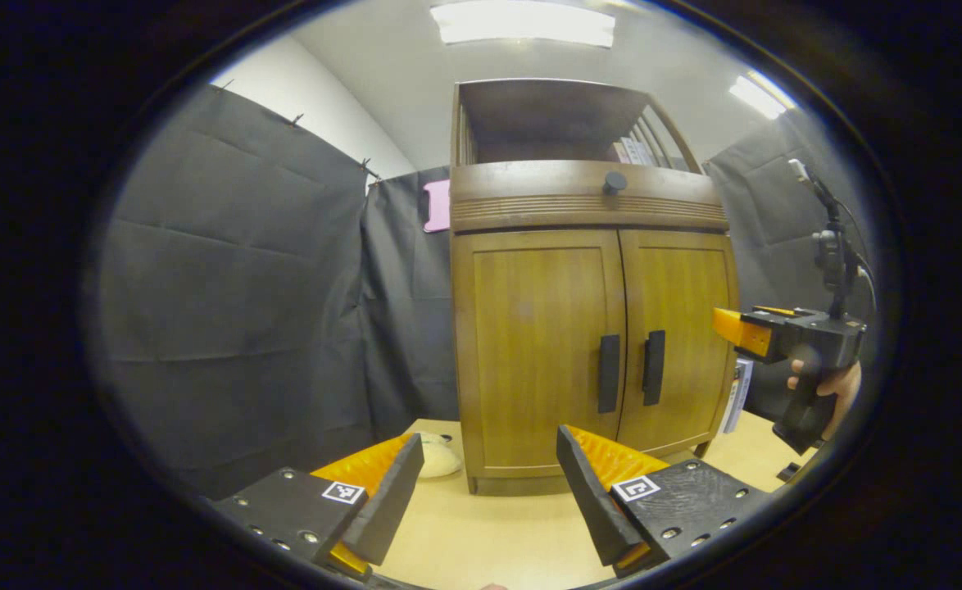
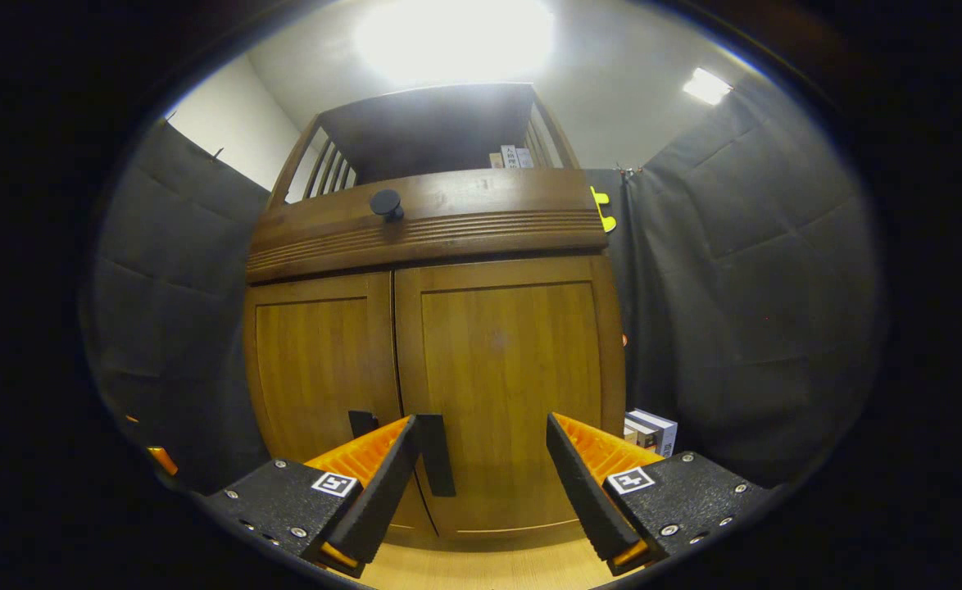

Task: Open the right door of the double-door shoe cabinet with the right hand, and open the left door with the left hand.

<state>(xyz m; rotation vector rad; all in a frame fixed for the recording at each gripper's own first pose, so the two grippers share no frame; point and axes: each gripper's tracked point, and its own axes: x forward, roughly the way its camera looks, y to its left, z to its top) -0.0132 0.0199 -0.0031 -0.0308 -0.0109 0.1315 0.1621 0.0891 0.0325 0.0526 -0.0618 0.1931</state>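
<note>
left hand-held gripper (image 1: 489, 483): jaws wide apart, nothing held | right hand-held gripper (image 2: 481, 483): jaws wide apart, nothing held

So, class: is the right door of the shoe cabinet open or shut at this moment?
Shut. The right door sits flush beside the left door, with only a thin seam between them and both handles side by side.

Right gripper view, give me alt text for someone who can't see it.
A wooden shoe cabinet stands close ahead with both doors shut, and the open right gripper is raised toward the right door's handle without gripping it. A drawer knob sits above the doors, and boxes rest beside the cabinet's right side.
</note>
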